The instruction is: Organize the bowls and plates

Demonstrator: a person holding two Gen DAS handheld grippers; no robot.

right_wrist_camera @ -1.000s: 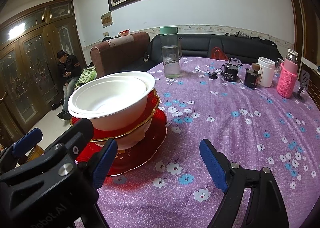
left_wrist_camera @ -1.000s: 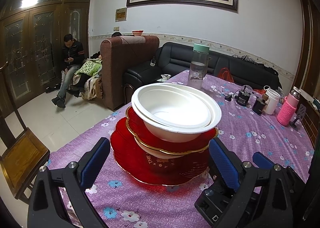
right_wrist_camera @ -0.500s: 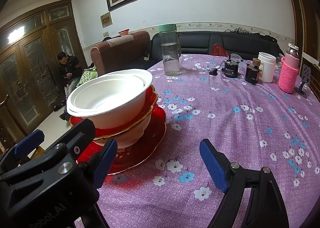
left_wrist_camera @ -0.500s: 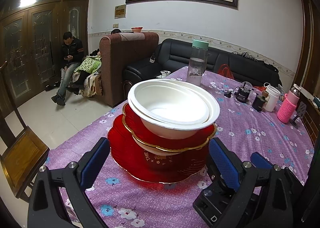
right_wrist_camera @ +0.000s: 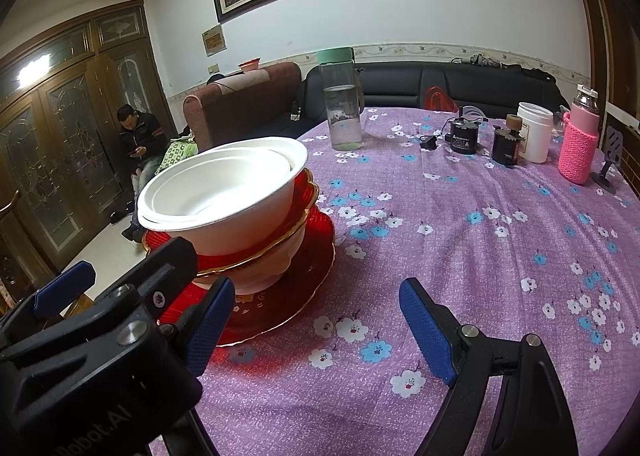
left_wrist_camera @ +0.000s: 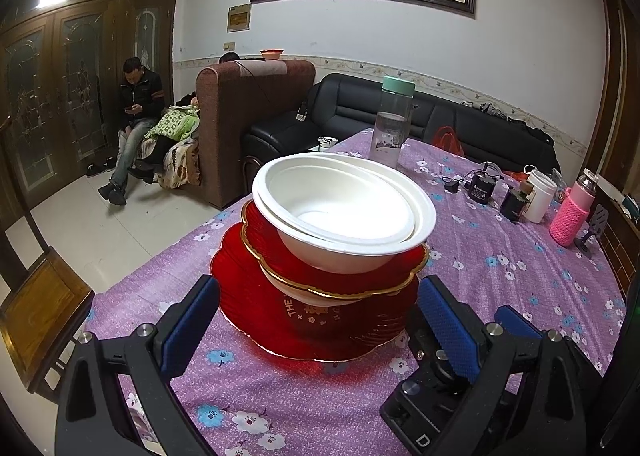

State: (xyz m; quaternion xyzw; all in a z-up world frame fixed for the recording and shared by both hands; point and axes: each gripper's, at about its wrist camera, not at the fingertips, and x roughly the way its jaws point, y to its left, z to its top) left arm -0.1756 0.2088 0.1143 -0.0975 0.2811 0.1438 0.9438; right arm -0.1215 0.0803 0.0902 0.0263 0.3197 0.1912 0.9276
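A stack stands on the purple flowered tablecloth (left_wrist_camera: 500,280). A large red plate (left_wrist_camera: 320,332) lies at the bottom, a red gold-rimmed bowl (left_wrist_camera: 352,276) sits on it, and two nested white bowls (left_wrist_camera: 340,208) sit on top. My left gripper (left_wrist_camera: 318,320) is open and empty, its blue pads on either side of the red plate's near edge, apart from it. My right gripper (right_wrist_camera: 316,320) is open and empty, just right of the stack (right_wrist_camera: 224,192), with the red plate (right_wrist_camera: 296,288) by its left pad. The left gripper's body (right_wrist_camera: 100,336) shows at lower left.
A clear bottle (right_wrist_camera: 342,104) with a green lid stands behind the stack. A black adapter (right_wrist_camera: 464,134), a dark jar (right_wrist_camera: 506,142), a white tub (right_wrist_camera: 534,132) and a pink-sleeved flask (right_wrist_camera: 578,144) stand at the far right. A wooden chair (left_wrist_camera: 36,312) is left of the table.
Both grippers have drawn back slightly from the stack and tilted; the stack sits a little higher in both views. The stack itself has not moved.
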